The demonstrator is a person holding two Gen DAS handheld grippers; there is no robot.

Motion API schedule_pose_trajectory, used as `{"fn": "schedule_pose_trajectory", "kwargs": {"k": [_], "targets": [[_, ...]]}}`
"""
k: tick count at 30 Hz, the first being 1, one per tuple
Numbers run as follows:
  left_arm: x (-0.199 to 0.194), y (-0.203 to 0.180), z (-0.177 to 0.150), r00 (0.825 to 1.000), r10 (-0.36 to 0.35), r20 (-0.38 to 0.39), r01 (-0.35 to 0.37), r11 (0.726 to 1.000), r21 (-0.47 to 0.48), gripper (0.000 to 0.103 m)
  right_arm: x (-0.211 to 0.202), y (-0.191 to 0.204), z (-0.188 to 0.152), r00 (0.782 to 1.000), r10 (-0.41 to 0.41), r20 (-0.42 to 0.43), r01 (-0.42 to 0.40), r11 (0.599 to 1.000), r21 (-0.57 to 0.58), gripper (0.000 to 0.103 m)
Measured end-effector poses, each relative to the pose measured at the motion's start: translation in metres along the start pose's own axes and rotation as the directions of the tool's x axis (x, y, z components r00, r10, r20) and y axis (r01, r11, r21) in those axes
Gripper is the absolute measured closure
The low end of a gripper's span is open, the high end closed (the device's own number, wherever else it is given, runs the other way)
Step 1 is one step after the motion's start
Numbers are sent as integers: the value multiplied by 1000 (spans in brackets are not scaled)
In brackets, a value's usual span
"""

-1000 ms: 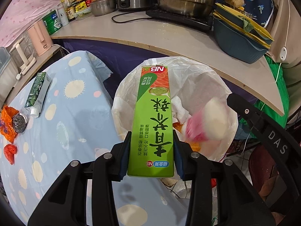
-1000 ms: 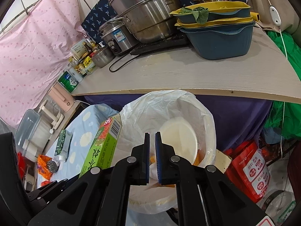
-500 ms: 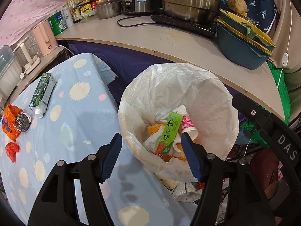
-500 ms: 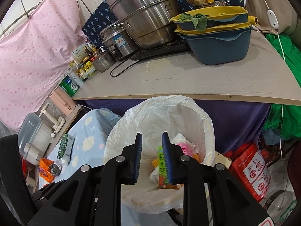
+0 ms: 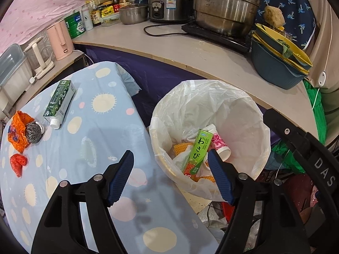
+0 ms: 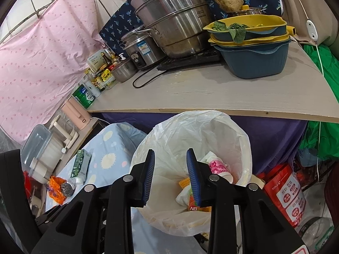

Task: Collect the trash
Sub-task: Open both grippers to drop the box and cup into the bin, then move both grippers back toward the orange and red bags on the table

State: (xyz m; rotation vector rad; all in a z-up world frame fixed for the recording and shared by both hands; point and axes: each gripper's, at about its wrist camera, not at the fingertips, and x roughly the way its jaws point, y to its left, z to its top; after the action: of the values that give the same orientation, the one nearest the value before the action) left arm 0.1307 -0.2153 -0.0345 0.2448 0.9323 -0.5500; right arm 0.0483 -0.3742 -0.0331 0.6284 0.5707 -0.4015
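Green wasabi box [image 5: 198,152] lies in the lined bin [image 5: 250,114], seemingly atop wrappers. Left gripper [image 5: 170,176] fingers have just been spreading, empty; right gripper [image 6: 170,174] likewise parting, nothing between.

— What sort of place is this?

— A cramped home kitchen. Take the wooden counter [image 6: 211,93] as the mark: on it stands a big steel steamer pot [image 6: 175,25] on a black cooktop [image 6: 190,62], with a rice cooker [image 6: 141,49] just beside it.

— Anything else on the counter?

— Sauce bottles and jars [image 5: 99,12] crowd its far left end, and stacked blue and yellow basins [image 6: 252,48] with leafy greens sit at its right.

— And below?

— A bin lined with a white bag [image 5: 211,110] stands in front of the counter, beside a table under a blue spotted cloth [image 5: 101,131].
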Motion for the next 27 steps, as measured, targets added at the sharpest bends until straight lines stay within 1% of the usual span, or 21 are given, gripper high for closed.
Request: {"fn": "schedule_pose_trajectory", "kwargs": {"k": [9,17,22,27], "targets": [[-15,27,-4,1000,18,22,-17,999,-46,32,-4,25,-5,1000,23,-2,-23,999,-33,71],[-30,68,-11,998,59,39,-54,992,-117,30,-5,55,-15,999,52,-13,-53,996,-73,68],[-39,100,-20,995,92,40,-84,982,-171,29,-2,79,-25,997,76,-32,-79,991,-106,66],[-47,138,-33,991,132,38,-120,964,-236,20,2,109,-38,993,104,-58,-112,982,-149,66]]}}
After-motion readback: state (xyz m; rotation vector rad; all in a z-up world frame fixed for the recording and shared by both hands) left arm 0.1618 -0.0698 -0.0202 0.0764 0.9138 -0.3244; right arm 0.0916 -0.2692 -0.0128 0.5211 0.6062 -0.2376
